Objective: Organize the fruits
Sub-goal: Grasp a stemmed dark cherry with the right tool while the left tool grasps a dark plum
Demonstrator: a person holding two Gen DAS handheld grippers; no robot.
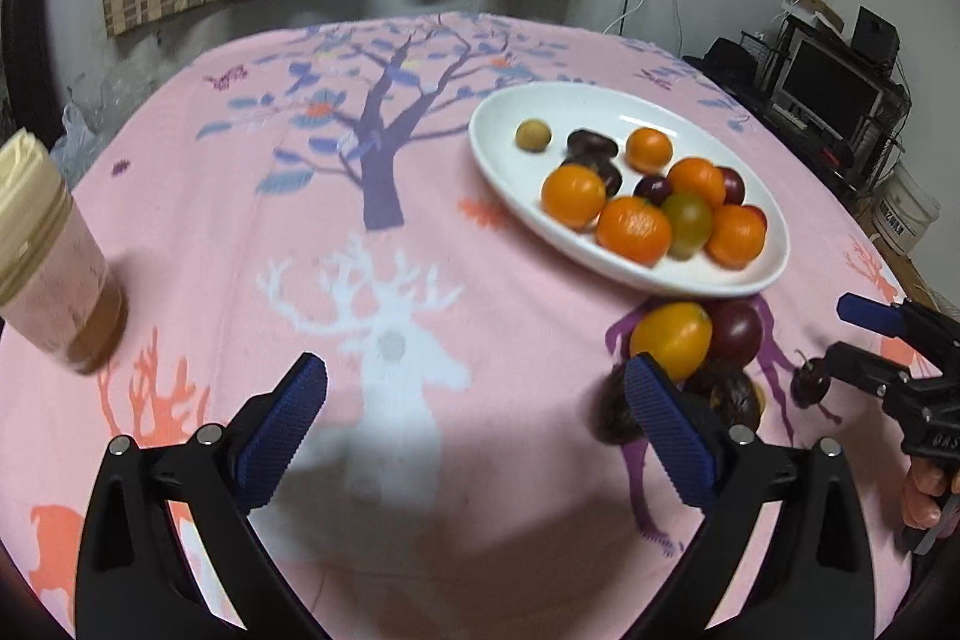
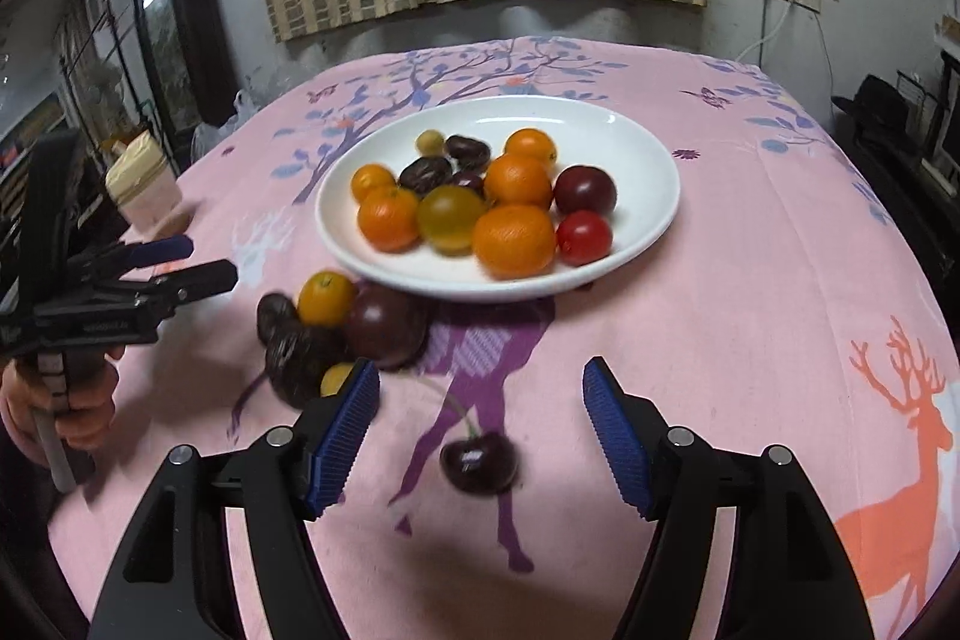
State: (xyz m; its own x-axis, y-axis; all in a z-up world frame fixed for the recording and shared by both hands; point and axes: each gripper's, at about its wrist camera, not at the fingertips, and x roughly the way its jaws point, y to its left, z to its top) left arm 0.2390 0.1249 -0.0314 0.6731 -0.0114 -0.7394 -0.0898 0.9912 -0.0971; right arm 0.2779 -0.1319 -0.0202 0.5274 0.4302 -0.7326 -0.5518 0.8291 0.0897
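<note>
On the pink tablecloth (image 2: 750, 280) the white plate (image 2: 636, 148) sits far of centre, already holding most of the fruit: oranges, dark plums, a red tomato and a greenish one, bunched toward its near side. Just off the plate's near-left rim lies a small heap still to be gathered, with a dark plum (image 2: 387, 325) touching a small orange (image 2: 326, 298) and two wrinkled dark fruits (image 2: 300, 358) (possibly passion fruit, too blurred to be sure). Nearest of all, alone and well apart from the heap, is a cherry (image 2: 479, 460) with its stem pointing away toward the plate.

The right gripper (image 2: 480, 436) hangs over the cloth with its blue pads spread wide, the cherry lying between them and just ahead; nothing is held. The left gripper (image 1: 474, 430) is likewise spread and empty, its right pad (image 1: 666, 430) near the heap.

My reading is that the cherry comes next. It looks light, round, smooth-skinned and soft, so it would likely roll or squirt out under a hard pinch. The pads should close gently across its widest part, low to the cloth, since the stem looks too thin to grip. The plums and orange look heavier and firmer, and would bear a squarer hold across the middle. A pale lidded cup (image 1: 48, 244) stands far left, clear of the work.
</note>
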